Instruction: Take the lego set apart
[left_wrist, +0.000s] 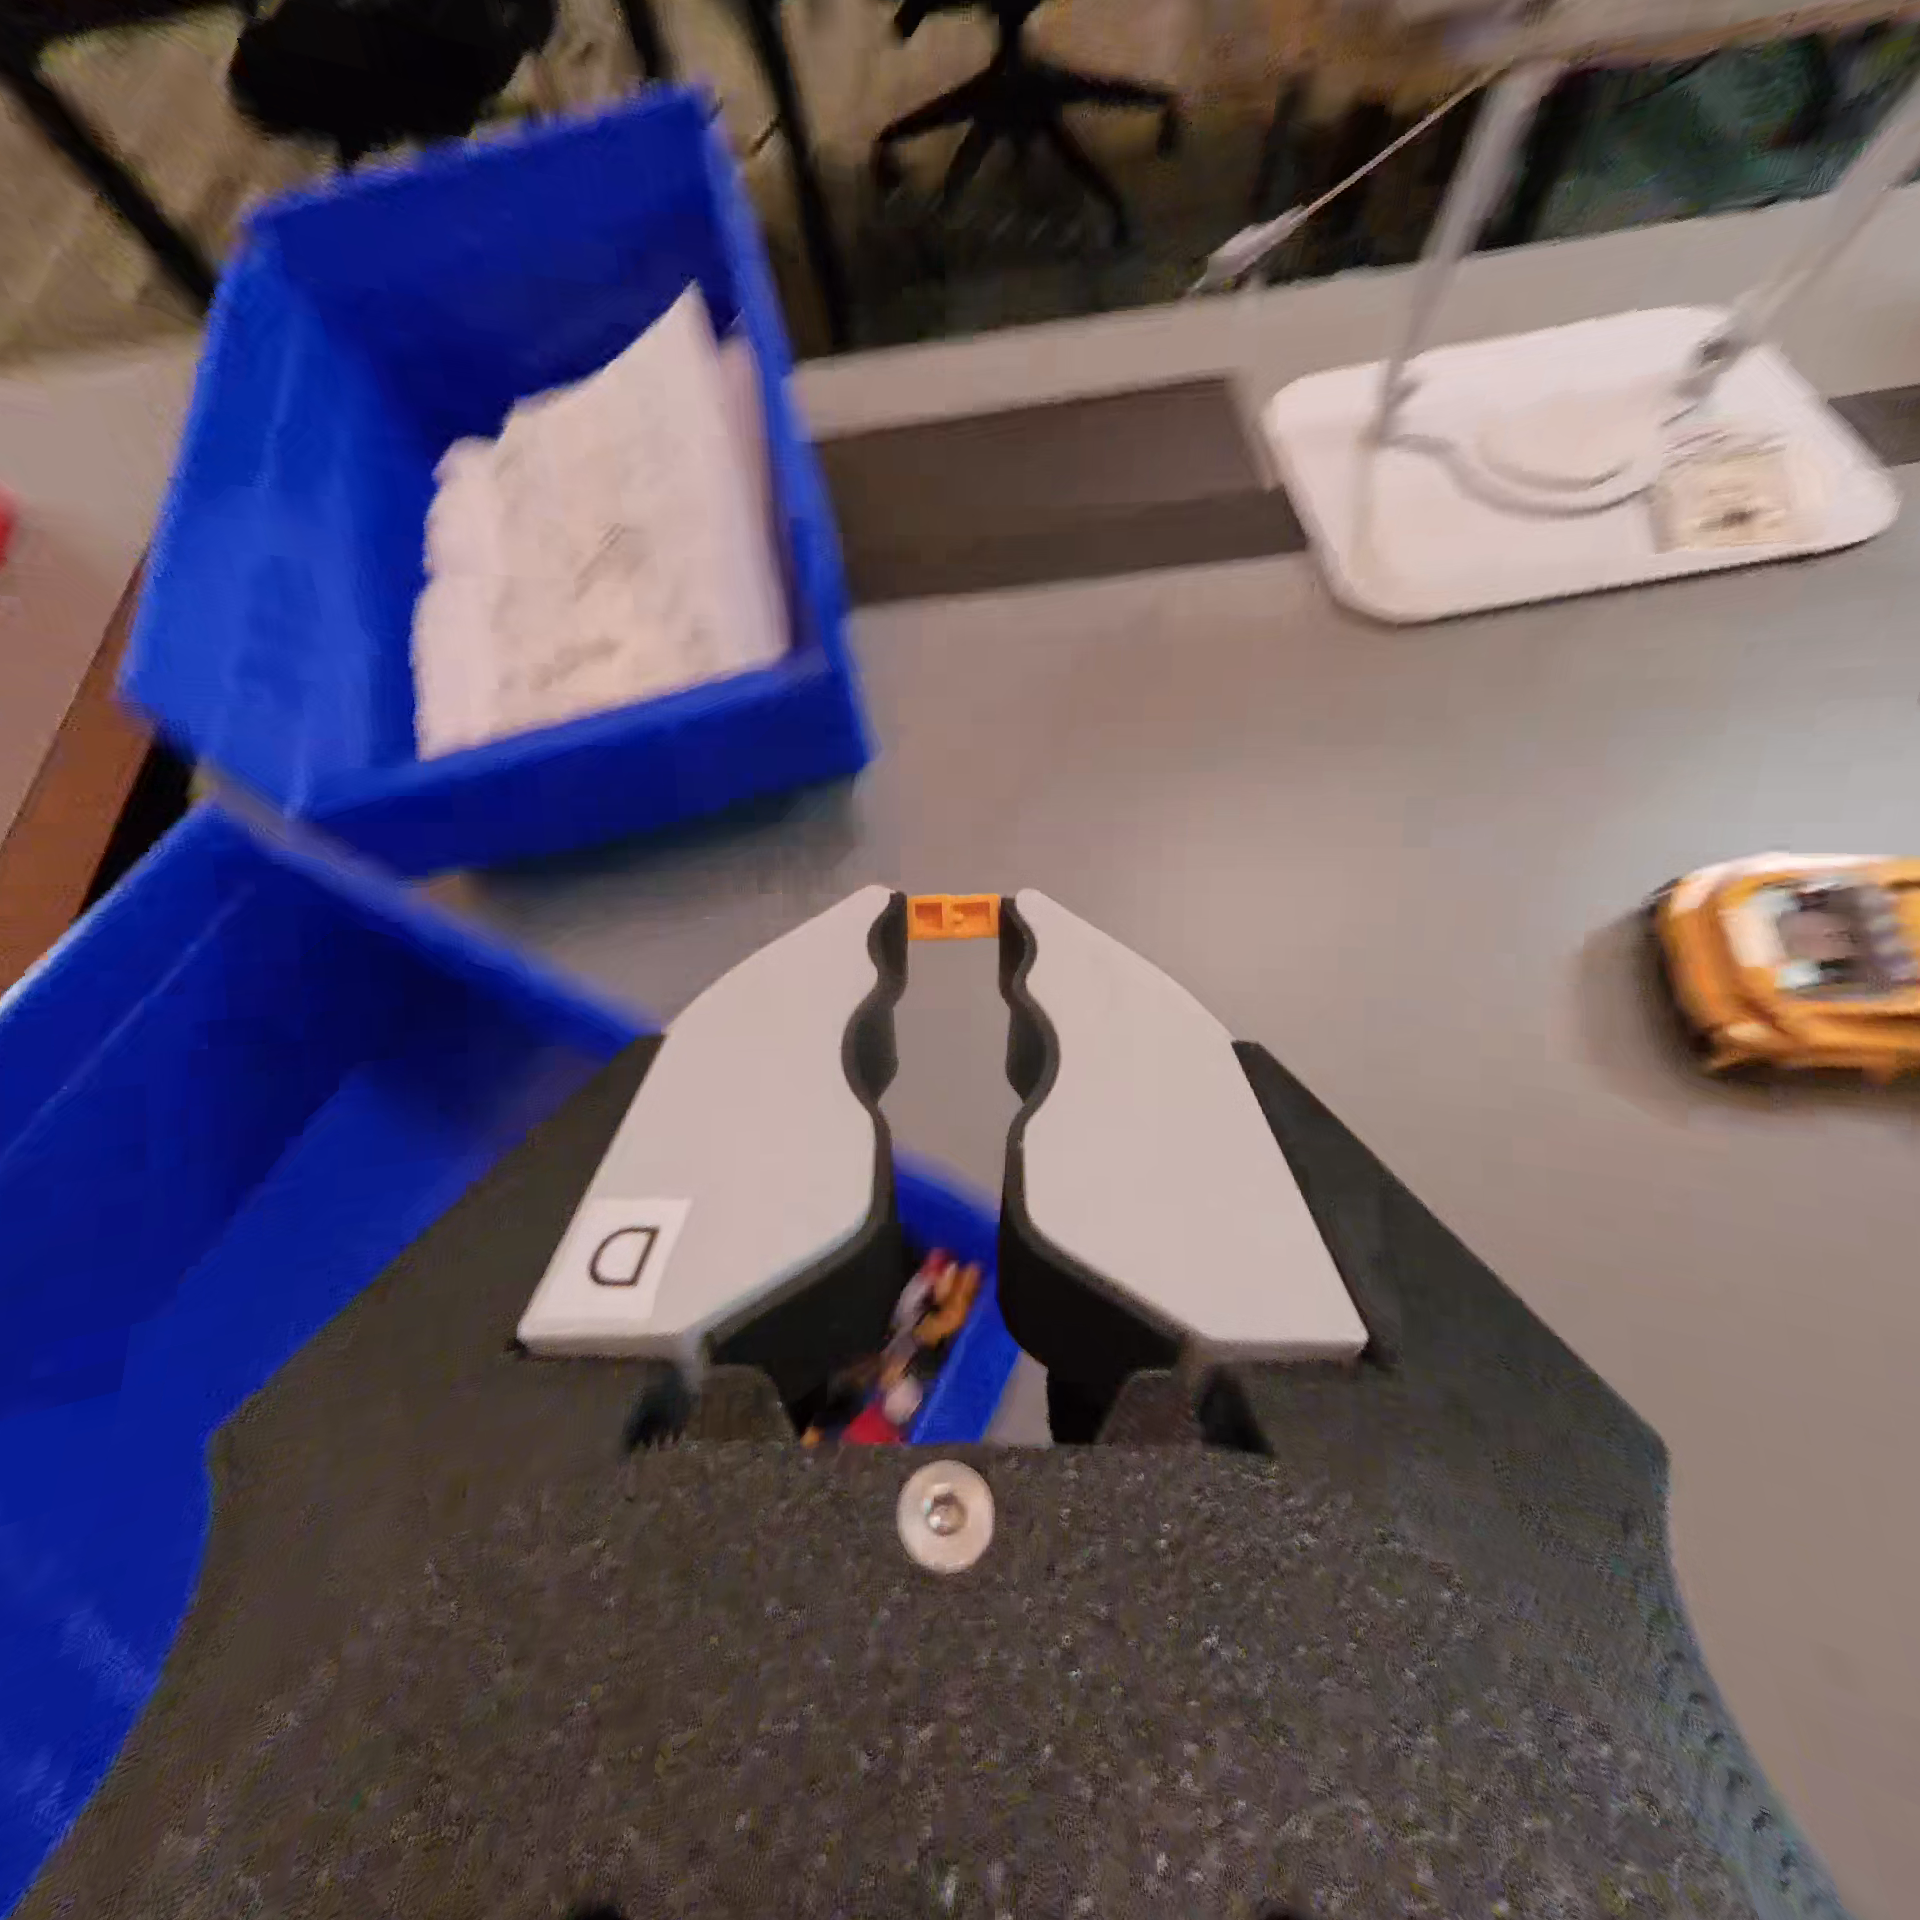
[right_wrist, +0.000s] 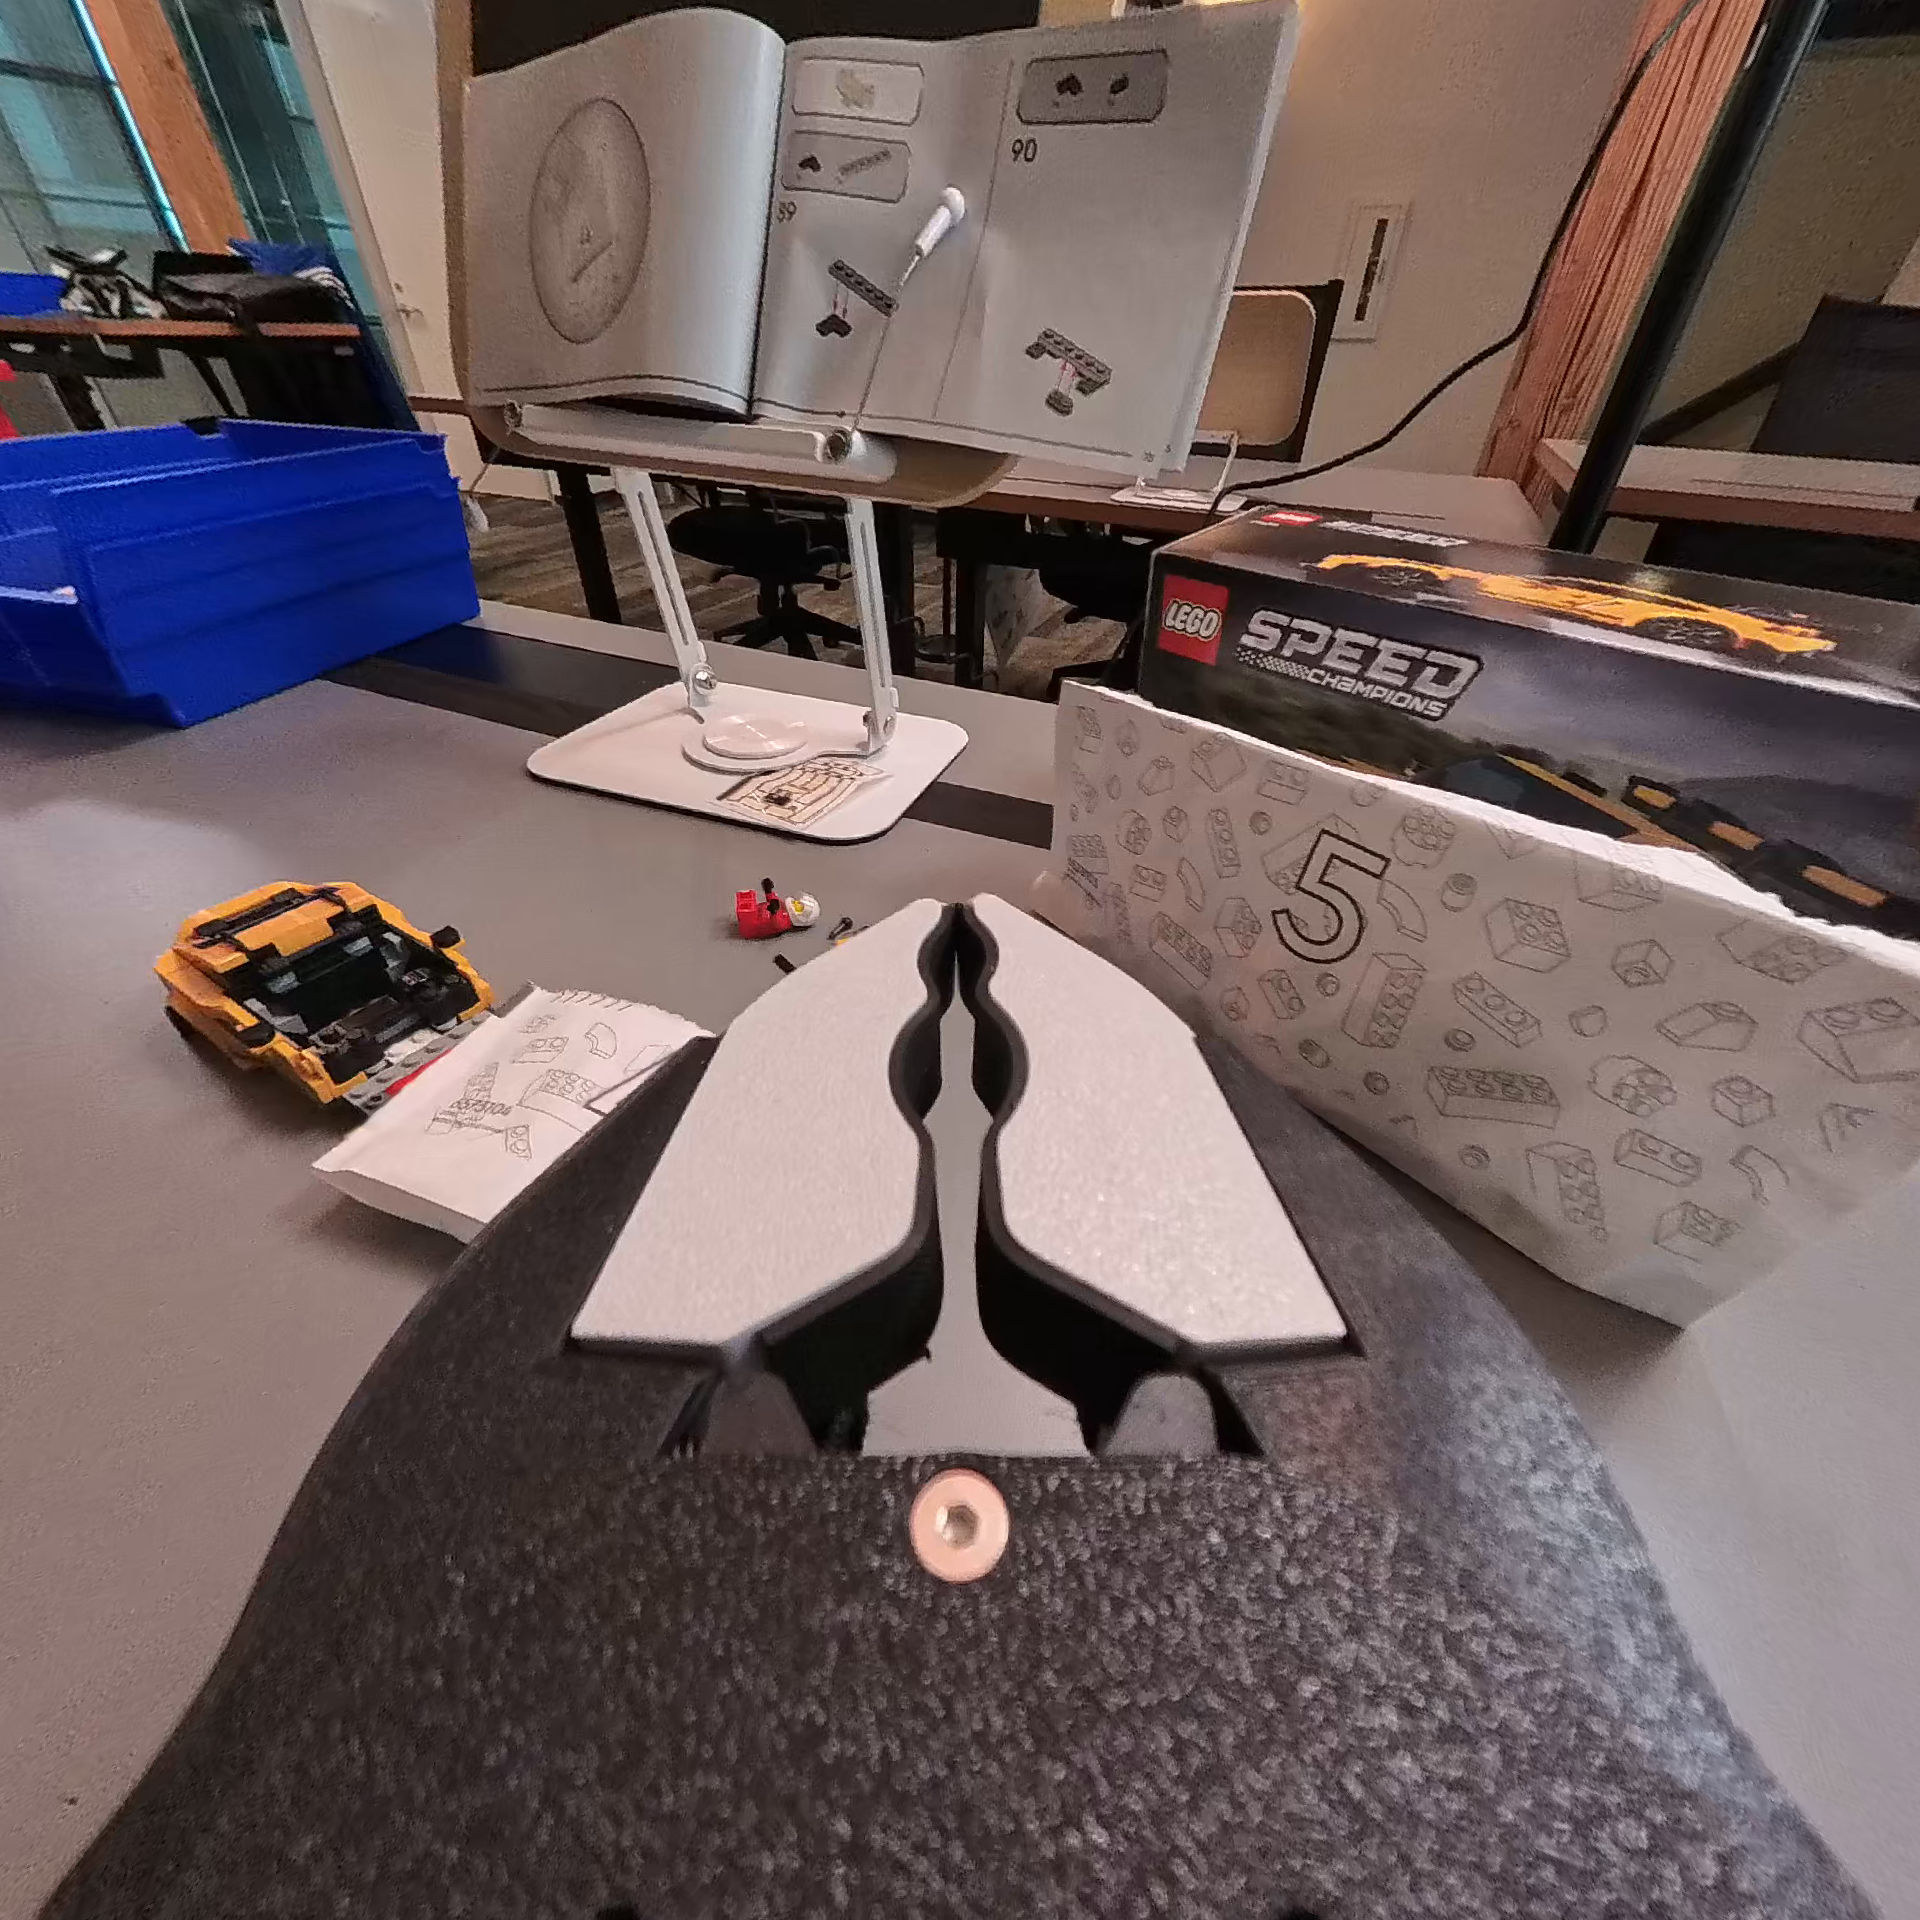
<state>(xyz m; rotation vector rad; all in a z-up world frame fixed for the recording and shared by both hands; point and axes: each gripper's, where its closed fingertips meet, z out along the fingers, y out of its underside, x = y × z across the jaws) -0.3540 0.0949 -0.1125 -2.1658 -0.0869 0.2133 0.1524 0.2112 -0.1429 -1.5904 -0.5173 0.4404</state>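
Writing stands on box (right_wrist: 1507, 665), paper bag (right_wrist: 1455, 997), booklet (right_wrist: 935, 208) and finger sticker (left_wrist: 623, 1257).

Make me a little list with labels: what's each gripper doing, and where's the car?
left gripper: jaws pinch a small orange lego piece
right gripper: jaws shut, holding nothing
yellow lego car: on the grey table, partly taken apart
minifigure: lying on table
blue bin: below left gripper, loose pieces inside

You have two grippers: the left gripper (left_wrist: 954, 920) and the right gripper (right_wrist: 958, 912). Count two blue bins (left_wrist: 499, 800) (left_wrist: 156, 1195), one yellow car (right_wrist: 312, 987), one small orange brick (left_wrist: 953, 918), one book stand (right_wrist: 748, 764), one open booklet (right_wrist: 831, 229), one box (right_wrist: 1507, 665) and two paper bags (right_wrist: 1507, 1039) (right_wrist: 499, 1112).
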